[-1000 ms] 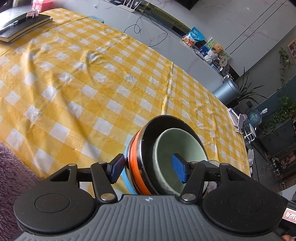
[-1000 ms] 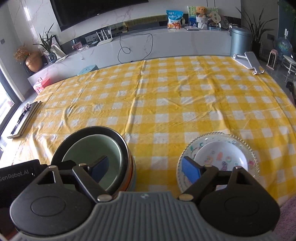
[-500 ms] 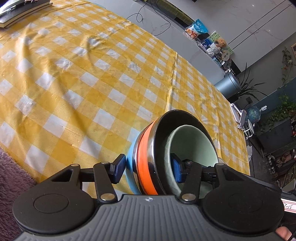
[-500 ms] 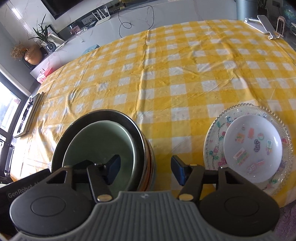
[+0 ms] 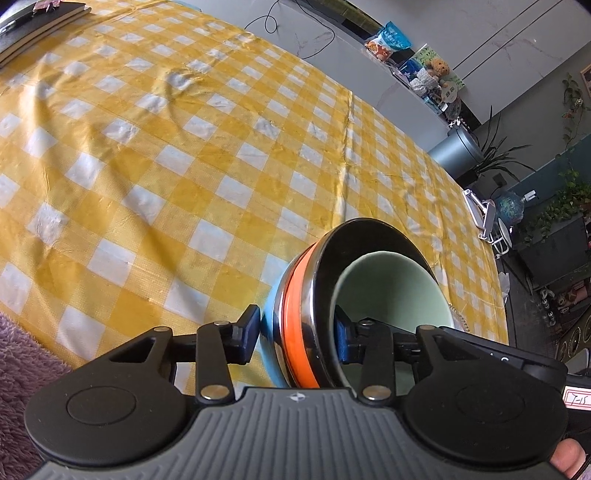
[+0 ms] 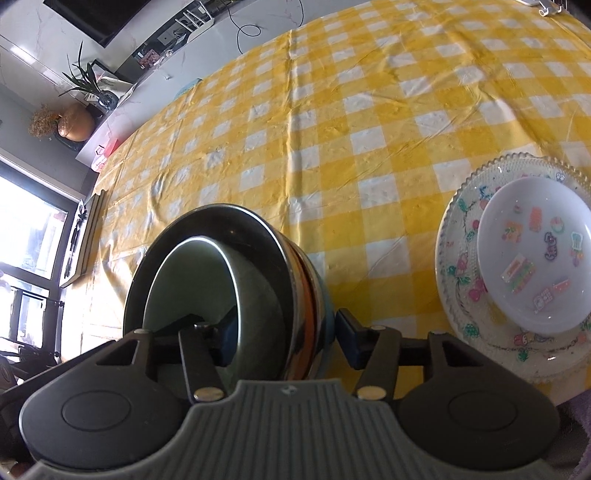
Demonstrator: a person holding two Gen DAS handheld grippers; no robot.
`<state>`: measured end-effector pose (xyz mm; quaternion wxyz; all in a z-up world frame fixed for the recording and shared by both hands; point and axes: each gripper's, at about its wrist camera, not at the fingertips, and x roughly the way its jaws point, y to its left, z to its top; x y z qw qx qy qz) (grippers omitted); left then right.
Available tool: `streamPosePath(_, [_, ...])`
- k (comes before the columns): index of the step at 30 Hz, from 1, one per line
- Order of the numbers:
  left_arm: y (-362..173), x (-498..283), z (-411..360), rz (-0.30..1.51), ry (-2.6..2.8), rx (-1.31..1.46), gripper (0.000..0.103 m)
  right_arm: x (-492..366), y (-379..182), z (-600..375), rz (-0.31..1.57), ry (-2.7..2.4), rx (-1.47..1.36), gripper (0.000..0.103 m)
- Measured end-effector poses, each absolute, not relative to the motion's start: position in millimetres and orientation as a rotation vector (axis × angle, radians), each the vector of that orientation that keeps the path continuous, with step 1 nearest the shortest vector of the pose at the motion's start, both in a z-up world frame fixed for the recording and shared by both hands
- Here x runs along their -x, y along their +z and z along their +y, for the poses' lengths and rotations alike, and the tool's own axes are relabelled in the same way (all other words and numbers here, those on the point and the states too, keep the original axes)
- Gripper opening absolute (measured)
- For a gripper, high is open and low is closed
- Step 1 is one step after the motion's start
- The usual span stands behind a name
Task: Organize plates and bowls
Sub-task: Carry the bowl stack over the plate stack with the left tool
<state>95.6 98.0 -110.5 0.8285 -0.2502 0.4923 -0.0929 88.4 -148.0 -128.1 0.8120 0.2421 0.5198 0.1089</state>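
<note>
A nested bowl stack (image 5: 295, 314) stands near the table's front edge: blue at the bottom, orange, a steel bowl (image 6: 258, 258), and a pale green bowl (image 5: 391, 288) inside. My left gripper (image 5: 295, 332) straddles the stack's left wall. Its jaws are closing, one pad on the blue bowl outside and one inside the steel bowl. On the stack's right wall, my right gripper (image 6: 282, 336) is also closing. One of its pads is inside the green bowl, the other against the blue outside. To the right a white sticker plate (image 6: 532, 251) lies on a patterned glass plate (image 6: 461, 258).
A yellow checked cloth (image 5: 184, 147) covers the table. Dark books (image 5: 37, 26) lie at its far left corner, and a phone stand (image 5: 484, 218) stands past the far right edge. Purple fuzzy fabric (image 5: 22, 354) hangs at the near edge. A thumb (image 5: 565, 458) shows behind the left gripper.
Both grippers have narrowed their jaws onto the stack's walls. The right gripper dropped, rolled and shifted left from the gap beside the plates onto the stack's right rim.
</note>
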Motion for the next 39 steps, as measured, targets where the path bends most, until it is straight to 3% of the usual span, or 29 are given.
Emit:
streamPosePath(14, [-109.3, -94.8, 94.6, 1.049, -0.167, 0.530, 0.046, -85.8, -129.4, -155.9, 1.115, 0.222, -0.564, 0.052])
streamPosePath(25, [-107.1, -92.2, 95.0, 1.067, -0.122, 0.540, 0.047, -85.5, -123.8, -160.0, 1.099, 0.222, -0.572, 0.041])
streamPosePath(39, [-59.6, -93.0, 34.9, 1.005, -0.187, 0.443, 0.046, -66.6, -95.5, -219.4, 1.017, 0.238, -0.652, 0.040])
